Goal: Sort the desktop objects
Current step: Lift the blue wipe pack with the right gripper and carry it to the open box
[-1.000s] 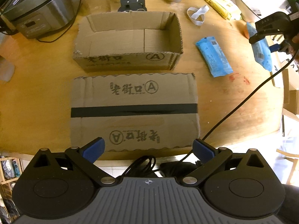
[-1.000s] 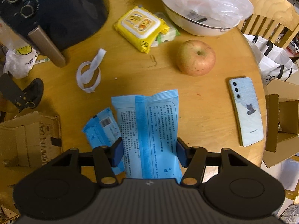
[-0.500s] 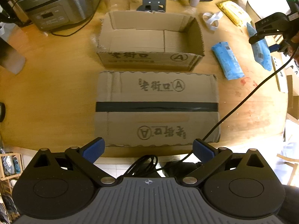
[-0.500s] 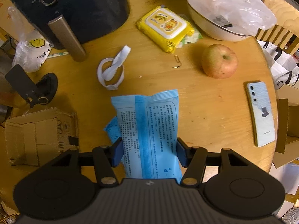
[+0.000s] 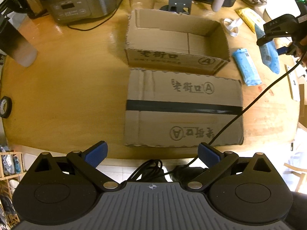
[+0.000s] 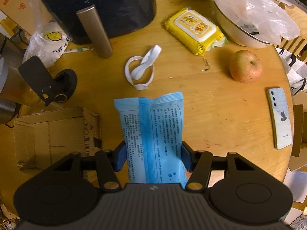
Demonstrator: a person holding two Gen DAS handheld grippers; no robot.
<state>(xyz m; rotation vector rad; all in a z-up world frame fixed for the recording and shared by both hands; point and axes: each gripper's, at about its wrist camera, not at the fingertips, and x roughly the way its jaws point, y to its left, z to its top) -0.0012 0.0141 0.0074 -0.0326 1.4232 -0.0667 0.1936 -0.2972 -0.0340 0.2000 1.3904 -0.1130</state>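
My right gripper (image 6: pixel 153 156) is shut on a blue tissue pack (image 6: pixel 152 134) and holds it above the table; it also shows at the far right of the left wrist view (image 5: pixel 268 55). A second blue pack (image 5: pixel 246 67) lies on the table right of the open cardboard box (image 5: pixel 178 61), which is empty. A flat closed cardboard box (image 5: pixel 182 107) lies in front of it. My left gripper (image 5: pixel 152 153) is open and empty, off the table's near edge. The open box also shows at the left of the right wrist view (image 6: pixel 51 132).
A white strap loop (image 6: pixel 141 70), a yellow wipes pack (image 6: pixel 191 30), an apple (image 6: pixel 245 66), a phone (image 6: pixel 280 117), a bowl with a plastic bag (image 6: pixel 249 9) and a black air fryer (image 6: pixel 107 3) lie beyond the pack. A rice cooker (image 5: pixel 76 3) stands far left.
My right gripper has carried the blue pack left toward the open box, covering the second pack from its view. My left gripper's view has swung left; it stays open.
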